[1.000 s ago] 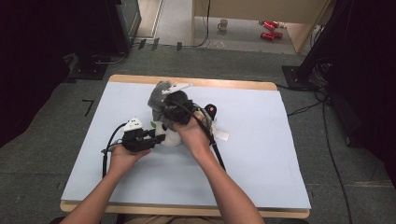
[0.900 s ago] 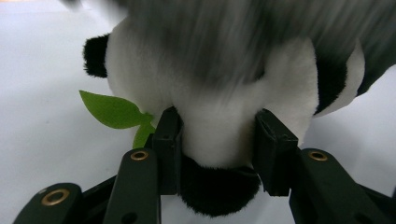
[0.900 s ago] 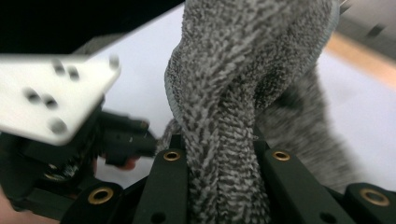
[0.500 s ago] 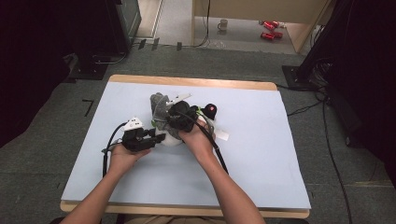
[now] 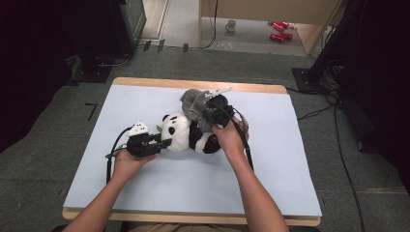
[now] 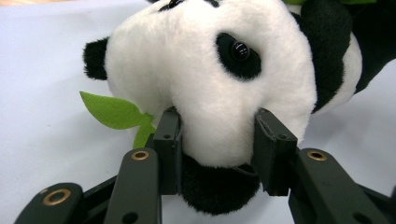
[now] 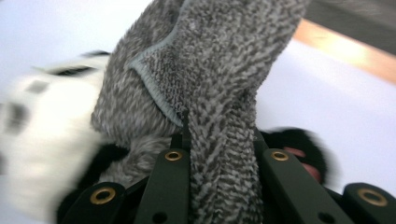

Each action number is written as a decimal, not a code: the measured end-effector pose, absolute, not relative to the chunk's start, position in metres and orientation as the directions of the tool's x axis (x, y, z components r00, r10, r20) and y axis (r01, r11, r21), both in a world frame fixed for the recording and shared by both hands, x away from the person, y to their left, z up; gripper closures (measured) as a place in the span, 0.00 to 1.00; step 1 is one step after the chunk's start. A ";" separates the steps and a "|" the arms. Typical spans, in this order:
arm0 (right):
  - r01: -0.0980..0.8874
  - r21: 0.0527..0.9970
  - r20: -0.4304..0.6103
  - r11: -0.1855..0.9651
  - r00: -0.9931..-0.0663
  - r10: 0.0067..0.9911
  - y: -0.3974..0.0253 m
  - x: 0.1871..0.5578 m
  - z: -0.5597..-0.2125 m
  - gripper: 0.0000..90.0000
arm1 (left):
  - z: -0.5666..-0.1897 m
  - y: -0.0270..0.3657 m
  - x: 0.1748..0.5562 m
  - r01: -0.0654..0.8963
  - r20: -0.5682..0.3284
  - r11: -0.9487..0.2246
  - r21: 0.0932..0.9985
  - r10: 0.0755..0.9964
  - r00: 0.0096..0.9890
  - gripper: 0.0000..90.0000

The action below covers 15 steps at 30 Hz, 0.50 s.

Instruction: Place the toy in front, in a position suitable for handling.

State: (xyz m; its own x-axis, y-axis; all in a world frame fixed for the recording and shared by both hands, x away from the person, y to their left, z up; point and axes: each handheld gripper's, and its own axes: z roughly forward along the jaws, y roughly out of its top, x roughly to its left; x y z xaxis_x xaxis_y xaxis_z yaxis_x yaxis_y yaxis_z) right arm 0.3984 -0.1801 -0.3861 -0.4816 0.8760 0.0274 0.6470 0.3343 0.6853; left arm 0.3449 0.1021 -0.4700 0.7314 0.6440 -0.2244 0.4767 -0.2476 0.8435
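Note:
A black-and-white plush panda lies on its side at the middle of the table, with a green felt leaf by its mouth. My left gripper is shut on the panda's snout, its jaws pressing both sides of the muzzle. A grey mottled cloth hangs bunched above the panda's body. My right gripper is shut on a fold of that cloth, and the fabric fills the gap between its jaws.
The pale blue mat covers the wooden table; bare mat lies on the near side and to the right. Cables trail from both grippers toward the front edge. On the floor beyond the table are a cup and red objects.
The right gripper has lifted the grey cloth up and to the right, uncovering the panda. The left gripper has closed on the panda's snout.

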 end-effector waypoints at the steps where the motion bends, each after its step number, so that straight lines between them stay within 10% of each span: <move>1: 0.644 0.687 0.016 0.337 -0.476 0.879 -0.184 0.399 -0.385 0.88 | -0.470 0.102 0.345 0.476 -0.224 -0.248 0.844 0.643 0.732 0.65; 15: 0.546 0.788 0.111 0.283 -0.579 0.807 -0.155 0.366 -0.343 0.89 | -0.471 0.103 0.345 0.459 -0.206 -0.259 0.850 0.639 0.741 0.61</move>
State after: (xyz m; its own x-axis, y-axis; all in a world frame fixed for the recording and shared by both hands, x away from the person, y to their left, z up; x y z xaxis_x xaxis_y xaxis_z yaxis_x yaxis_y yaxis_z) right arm 0.3661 -0.1551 -0.3431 -0.5794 0.8074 0.1114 0.5462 0.2832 0.7883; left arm 0.3450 0.1033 -0.4712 0.7413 0.6389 -0.2059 0.4592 -0.2589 0.8498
